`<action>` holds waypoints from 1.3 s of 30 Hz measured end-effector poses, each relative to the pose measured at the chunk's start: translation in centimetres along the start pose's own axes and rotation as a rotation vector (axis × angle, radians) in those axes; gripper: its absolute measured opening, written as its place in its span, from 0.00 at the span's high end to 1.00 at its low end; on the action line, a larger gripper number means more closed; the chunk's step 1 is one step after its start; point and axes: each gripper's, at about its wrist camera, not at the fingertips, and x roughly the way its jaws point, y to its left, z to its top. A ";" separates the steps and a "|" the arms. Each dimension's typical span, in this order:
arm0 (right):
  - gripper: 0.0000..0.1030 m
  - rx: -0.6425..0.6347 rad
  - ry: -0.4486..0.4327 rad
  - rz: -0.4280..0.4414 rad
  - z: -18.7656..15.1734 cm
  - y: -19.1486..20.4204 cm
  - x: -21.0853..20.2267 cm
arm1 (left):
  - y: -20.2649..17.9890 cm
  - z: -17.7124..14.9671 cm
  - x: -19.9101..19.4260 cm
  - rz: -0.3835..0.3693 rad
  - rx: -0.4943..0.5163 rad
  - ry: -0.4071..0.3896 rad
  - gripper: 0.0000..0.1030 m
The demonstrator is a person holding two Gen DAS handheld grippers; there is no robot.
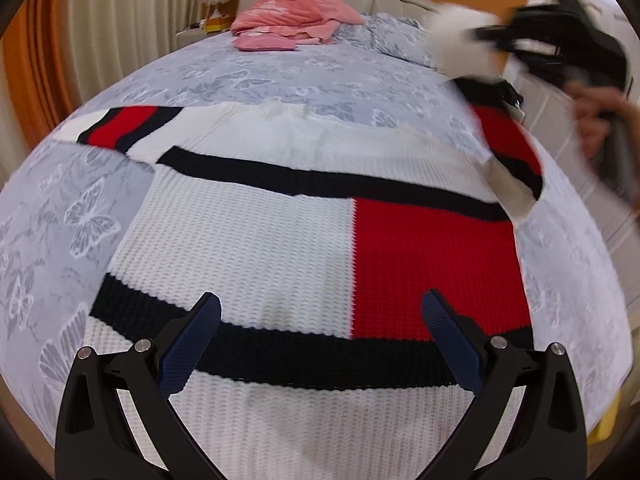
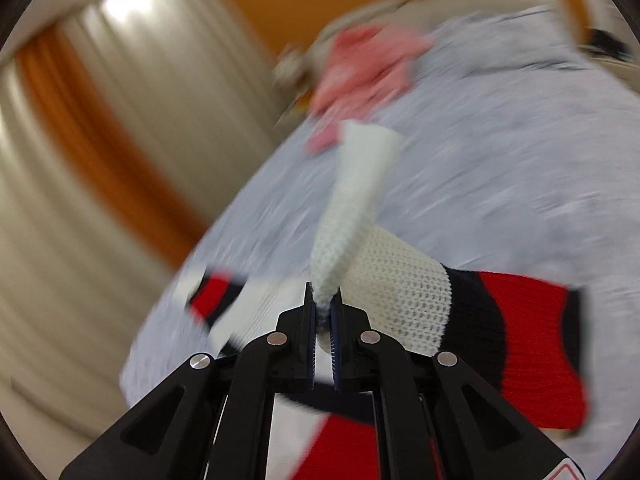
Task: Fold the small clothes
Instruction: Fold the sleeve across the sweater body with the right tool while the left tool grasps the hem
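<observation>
A white, red and navy knit sweater lies flat on the bed, its left sleeve spread out to the left. My left gripper is open and hovers over the sweater's lower hem. My right gripper is shut on the white cuff of the right sleeve and holds it lifted above the bed. In the left wrist view the right gripper shows blurred at the upper right with the lifted sleeve hanging below it.
The bed has a pale blue butterfly-print cover. A heap of pink clothes lies near the headboard. Cream and orange curtains hang at the left. A pillow sits at the back right.
</observation>
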 end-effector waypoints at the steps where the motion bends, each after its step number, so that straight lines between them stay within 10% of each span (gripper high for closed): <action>1: 0.90 -0.040 0.056 0.001 -1.3 2.2 3.8 | 0.6 0.2 -0.1 -0.001 -0.012 -0.002 0.05; 7: 0.82 -0.211 0.224 -0.107 -8.1 7.9 13.4 | 5.2 2.3 1.2 -0.050 -0.114 0.034 0.05; 10: 0.32 -0.185 0.087 -0.179 -8.8 5.6 7.1 | 7.5 4.1 3.3 -0.095 -0.188 0.054 0.05; 11: 0.30 -0.187 0.038 -0.243 -10.0 5.0 4.7 | 8.2 5.0 4.4 -0.116 -0.212 0.066 0.05; 16: 0.30 -0.109 0.015 -0.537 -14.2 -3.8 -3.1 | 10.5 8.9 10.1 -0.140 -0.357 0.104 0.05; 22: 0.33 0.098 0.088 -0.528 -16.1 -11.7 -3.1 | 11.3 10.9 16.2 -0.178 -0.550 0.163 0.13; 24: 0.44 0.127 0.084 -0.501 -15.5 -12.4 -1.7 | 10.3 12.0 16.4 -0.178 -0.481 0.158 0.77; 25: 0.60 0.145 0.076 -0.483 -15.0 -12.8 -1.1 | 9.9 12.5 16.7 -0.185 -0.453 0.170 0.93; 27: 0.88 0.175 0.052 -0.467 -14.1 -13.1 -1.0 | 9.3 13.9 16.2 -0.200 -0.414 0.128 0.93; 31: 0.90 0.256 -0.090 -0.496 -13.6 -15.6 -5.5 | 9.2 16.6 14.0 -0.108 -0.295 -0.014 0.93; 36: 0.90 0.257 -0.016 -0.530 -16.4 -18.2 -4.5 | 7.8 14.6 19.2 -0.015 -0.177 0.123 0.93; 39: 0.71 0.219 0.035 -0.540 -15.9 -16.8 -4.5 | 8.9 13.5 18.9 -0.053 -0.250 0.105 0.91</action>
